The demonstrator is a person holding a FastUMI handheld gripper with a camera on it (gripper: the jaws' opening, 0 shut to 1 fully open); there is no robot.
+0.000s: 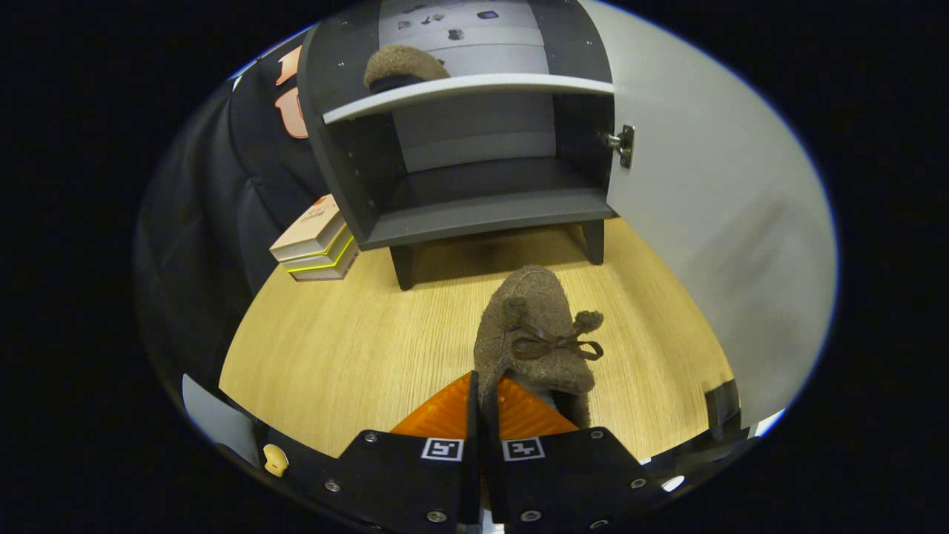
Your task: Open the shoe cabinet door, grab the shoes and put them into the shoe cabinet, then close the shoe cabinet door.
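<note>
Light wood floor [334, 334] here, with the dark shoe cabinet [474, 215] standing open, its pale door [712, 222] swung out to the right. One brown fuzzy shoe [404, 65] already sits on the upper shelf [467, 90]. The gripper [483, 404] has its fingers pinched together on the edge of the second shoe [530, 334], held just ahead of them. A stack of books [317, 241] sits left of the cabinet.

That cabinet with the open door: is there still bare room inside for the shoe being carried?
Yes. The bottom compartment of the cabinet, under the grey shelf, looks bare from wall to wall. The shelf holds one shoe at its left end, with room to its right. The gripper is shut on the second shoe. The books crowd the cabinet's left foot.
</note>
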